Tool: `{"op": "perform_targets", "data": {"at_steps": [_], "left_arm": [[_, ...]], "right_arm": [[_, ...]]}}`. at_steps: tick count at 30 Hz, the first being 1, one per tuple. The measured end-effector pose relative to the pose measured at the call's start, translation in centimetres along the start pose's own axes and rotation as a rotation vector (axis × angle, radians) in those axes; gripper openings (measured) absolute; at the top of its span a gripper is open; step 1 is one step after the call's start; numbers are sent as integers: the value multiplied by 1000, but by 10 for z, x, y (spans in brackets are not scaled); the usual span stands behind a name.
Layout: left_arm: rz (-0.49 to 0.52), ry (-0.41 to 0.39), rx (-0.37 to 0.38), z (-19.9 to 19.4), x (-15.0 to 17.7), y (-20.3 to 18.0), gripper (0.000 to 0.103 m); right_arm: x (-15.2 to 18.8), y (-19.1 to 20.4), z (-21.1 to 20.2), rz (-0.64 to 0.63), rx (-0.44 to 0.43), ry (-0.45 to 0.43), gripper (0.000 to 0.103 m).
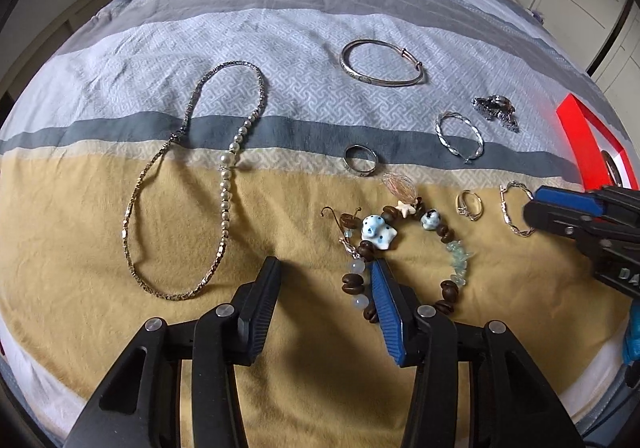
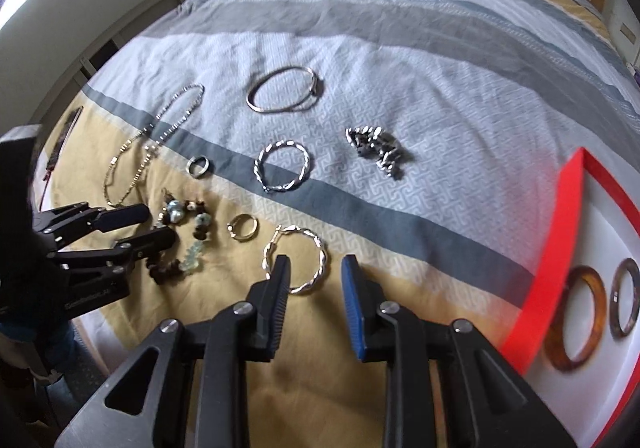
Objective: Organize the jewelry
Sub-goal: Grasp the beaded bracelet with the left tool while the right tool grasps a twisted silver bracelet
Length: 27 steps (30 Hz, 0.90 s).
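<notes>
Hovering with fingers apart, the right gripper [image 2: 316,268] frames a twisted hoop [image 2: 296,260]. Left gripper [image 1: 326,272]: spread, empty, beside the beaded bracelet [image 1: 404,244].

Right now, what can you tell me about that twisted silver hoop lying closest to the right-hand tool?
The twisted hoop looks like shiny silver metal, a rope-like strand bent into an open ring with a thin hook at one end. It lies flat on the yellow band of the bedspread, just beside a small gold ring but apart from it. The right tool is open; its dark finger overlaps the hoop's near left edge in the picture, though whether it touches is unclear.
</notes>
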State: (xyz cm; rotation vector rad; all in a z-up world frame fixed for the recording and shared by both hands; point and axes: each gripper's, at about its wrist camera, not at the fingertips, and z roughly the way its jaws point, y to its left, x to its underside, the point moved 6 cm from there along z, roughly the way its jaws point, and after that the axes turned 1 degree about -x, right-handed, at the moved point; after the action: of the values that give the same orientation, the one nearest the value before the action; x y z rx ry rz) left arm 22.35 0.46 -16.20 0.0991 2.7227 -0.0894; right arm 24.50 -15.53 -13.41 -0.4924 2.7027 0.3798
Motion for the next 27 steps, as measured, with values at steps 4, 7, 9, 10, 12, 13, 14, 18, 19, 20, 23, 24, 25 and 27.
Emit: {"op": "perform_targets", "data": {"at_steps": [4,7,9,10,12,13,14,18,19,20,23,24,25,27], "left_arm": [[12,-12,-7,3,1,-2,43],[25,-21,2,3,0,-7,21],[33,-25,0,2,0,-11,10],[41,-32,-10,2,-1,-13,10],[47,-36,-18,2,-2,-13,10],[45,-37,-20,1,-2,-13,10],[41,-40,-21,-1,-3,-12,10],[45,-62,-27,-15,-6,-17,10],[48,-70,-31,-20,-4,-18,10],[51,-75,-33,-22,-5,-19,10],[59,-99,-41,-37,-7,-25,10],[62,-104,-45,-40,-9,-27,10],[67,-114,-51,-46,-10,-30,10],[72,-125,-61,-55,-10,-34,10]], "right_arm": [[5,1,16,-11,16,18,17],[4,0,20,-4,13,11,9],[4,0,19,-1,13,4,5],[4,-1,18,3,11,-1,5],[5,-1,14,11,7,-13,4],[5,-2,12,15,6,-20,4],[5,-1,9,18,5,-28,4],[5,1,-7,18,7,-58,4],[6,1,-12,20,7,-68,4],[8,0,-17,21,6,-75,4],[8,2,-34,23,9,-104,4],[9,3,-41,24,10,-115,4],[10,3,-50,24,11,-129,4],[12,3,-62,24,14,-144,4]]}}
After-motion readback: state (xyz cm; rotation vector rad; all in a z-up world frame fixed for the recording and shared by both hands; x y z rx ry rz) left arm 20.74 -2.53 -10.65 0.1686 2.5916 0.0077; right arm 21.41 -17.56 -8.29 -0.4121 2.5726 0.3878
